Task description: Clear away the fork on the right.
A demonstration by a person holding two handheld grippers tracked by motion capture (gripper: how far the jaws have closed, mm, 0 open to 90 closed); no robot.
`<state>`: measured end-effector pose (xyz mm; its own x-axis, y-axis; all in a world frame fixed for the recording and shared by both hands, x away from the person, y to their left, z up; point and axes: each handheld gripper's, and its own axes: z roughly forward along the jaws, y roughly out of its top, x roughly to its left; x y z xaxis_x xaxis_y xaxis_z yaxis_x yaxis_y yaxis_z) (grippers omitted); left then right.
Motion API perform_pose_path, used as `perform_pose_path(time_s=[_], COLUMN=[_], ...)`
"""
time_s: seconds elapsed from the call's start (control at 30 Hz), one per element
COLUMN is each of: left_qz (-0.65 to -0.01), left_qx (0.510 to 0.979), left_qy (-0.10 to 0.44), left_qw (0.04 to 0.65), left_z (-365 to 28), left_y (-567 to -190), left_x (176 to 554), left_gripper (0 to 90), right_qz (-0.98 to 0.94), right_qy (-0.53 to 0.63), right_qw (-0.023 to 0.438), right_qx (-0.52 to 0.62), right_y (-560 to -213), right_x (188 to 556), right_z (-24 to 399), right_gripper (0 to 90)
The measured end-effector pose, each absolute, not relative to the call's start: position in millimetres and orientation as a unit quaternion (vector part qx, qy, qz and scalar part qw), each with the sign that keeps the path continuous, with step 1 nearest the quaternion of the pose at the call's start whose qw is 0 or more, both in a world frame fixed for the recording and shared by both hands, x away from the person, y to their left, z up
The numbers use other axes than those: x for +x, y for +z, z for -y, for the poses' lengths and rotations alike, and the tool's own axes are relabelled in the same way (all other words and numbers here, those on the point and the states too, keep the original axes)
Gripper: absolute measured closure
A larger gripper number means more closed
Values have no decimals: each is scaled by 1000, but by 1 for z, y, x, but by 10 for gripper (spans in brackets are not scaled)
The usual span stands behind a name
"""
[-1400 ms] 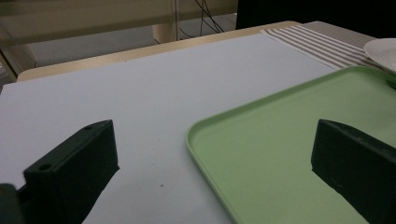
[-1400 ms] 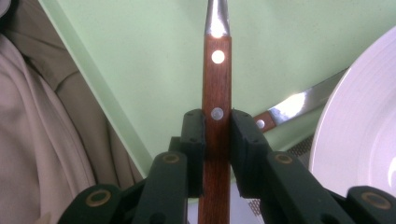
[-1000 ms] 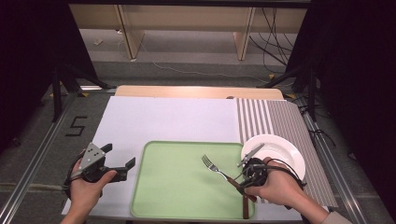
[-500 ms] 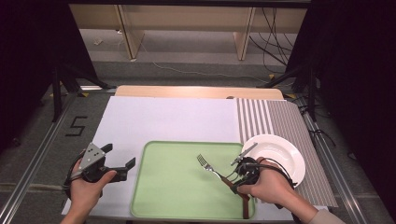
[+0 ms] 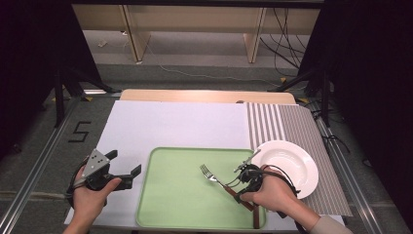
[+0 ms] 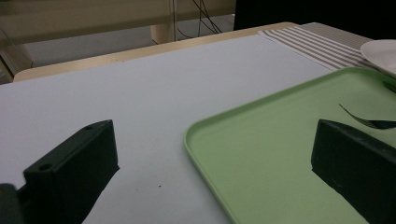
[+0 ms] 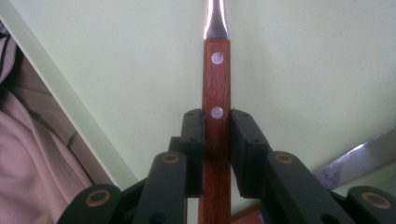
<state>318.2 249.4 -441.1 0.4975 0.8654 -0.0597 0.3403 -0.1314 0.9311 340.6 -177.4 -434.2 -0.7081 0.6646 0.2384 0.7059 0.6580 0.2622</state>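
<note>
White table [image 5: 175, 124], green tray [image 5: 180, 204], plate [image 5: 292, 163] beside; right gripper [image 7: 216, 135] pinching fork [image 5: 216, 178] (wooden handle).

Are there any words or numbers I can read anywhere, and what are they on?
"5" — a big black number marked on the grey floor, left of the table, in the high view.
Nothing else to read: the fork, green tray, white plate and both grippers carry no writing I can make out.

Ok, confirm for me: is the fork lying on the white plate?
No: the fork is clamped by its wooden handle in the right gripper, tines over the green tray, beside the white plate.
</note>
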Motion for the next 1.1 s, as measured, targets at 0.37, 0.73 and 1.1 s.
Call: perform_pose_path(time_s=[0.37, 0.73, 1.1], left_qz=[-427, -428, -428], left_qx=[705, 705, 705], left_qy=[261, 261, 261], left_qw=[502, 503, 502], left_z=[-249, -249, -249], left_y=[-441, -441, -441], left_x=[318, 318, 318], left_gripper=[2, 3, 3], right_qz=[908, 907, 925], right_qy=[-168, -176, -211], right_qw=[59, 87, 46], right_qx=[-379, -373, -312], right_y=[-440, -444, -433], right_x=[341, 337, 344], right_z=[173, 170, 169], right_gripper=[768, 748, 900])
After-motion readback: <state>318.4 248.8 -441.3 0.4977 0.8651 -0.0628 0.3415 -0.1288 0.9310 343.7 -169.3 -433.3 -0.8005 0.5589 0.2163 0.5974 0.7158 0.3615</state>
